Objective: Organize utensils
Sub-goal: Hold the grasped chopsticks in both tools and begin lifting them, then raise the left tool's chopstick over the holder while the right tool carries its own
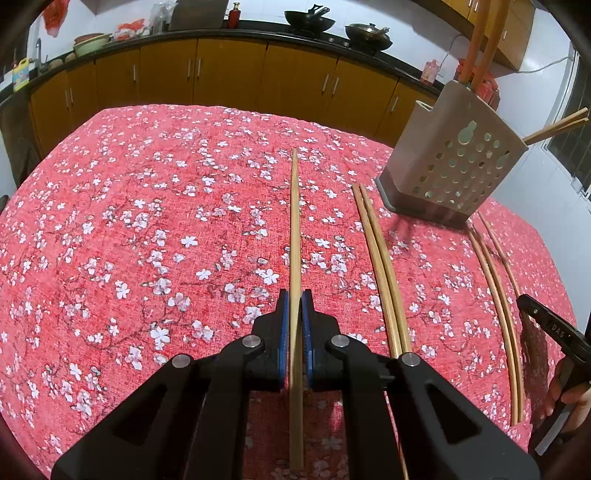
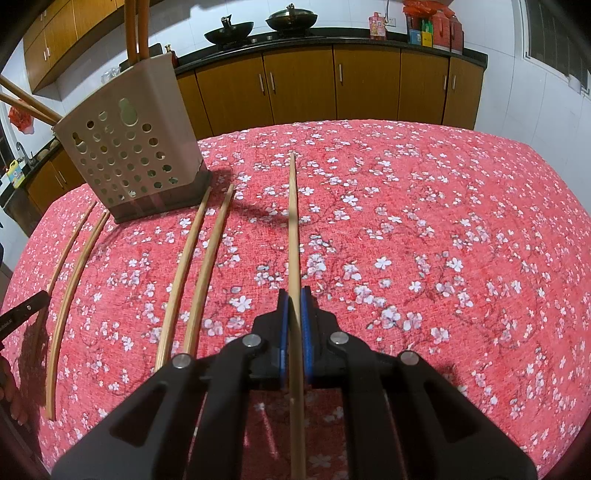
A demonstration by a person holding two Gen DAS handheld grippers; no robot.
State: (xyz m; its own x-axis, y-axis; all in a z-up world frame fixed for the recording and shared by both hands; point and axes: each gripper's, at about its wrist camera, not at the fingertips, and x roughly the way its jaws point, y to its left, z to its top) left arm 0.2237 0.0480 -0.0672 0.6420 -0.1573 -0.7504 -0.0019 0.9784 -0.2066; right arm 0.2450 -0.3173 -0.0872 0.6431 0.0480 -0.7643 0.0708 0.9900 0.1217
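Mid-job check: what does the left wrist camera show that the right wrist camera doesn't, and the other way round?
Only the left wrist view: a close look at the left gripper shut on the left-held chopstick, plus stacked bowls on the far counter.
Only the right wrist view: a close look at the right gripper shut on the right-held chopstick, plus green and yellow boxes on the counter.
Both: the perforated utensil holder, loose chopsticks on the floral tablecloth, and two woks.
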